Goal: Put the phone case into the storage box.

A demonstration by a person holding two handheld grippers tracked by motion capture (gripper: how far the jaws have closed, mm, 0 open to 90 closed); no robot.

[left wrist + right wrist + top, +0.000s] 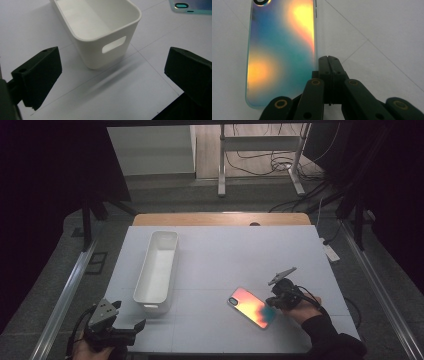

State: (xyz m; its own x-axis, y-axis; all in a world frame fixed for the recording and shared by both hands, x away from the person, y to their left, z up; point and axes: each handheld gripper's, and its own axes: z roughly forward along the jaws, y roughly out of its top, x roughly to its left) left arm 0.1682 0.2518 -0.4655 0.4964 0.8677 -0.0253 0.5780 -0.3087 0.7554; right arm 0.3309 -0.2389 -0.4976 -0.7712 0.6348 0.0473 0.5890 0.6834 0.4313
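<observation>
The right tool, jaws closed on nothing, rests beside the phone case near the surface's front right corner. Judged step: nudging the case toward the bin. Next, that tool must open; the left tool waits open at the front left corner.

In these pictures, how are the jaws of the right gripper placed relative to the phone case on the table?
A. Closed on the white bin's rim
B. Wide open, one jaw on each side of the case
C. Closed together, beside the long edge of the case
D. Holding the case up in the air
C: in the right gripper view the right gripper has its jaws pressed together next to the long edge of the iridescent phone case, which lies flat on the table.
</observation>
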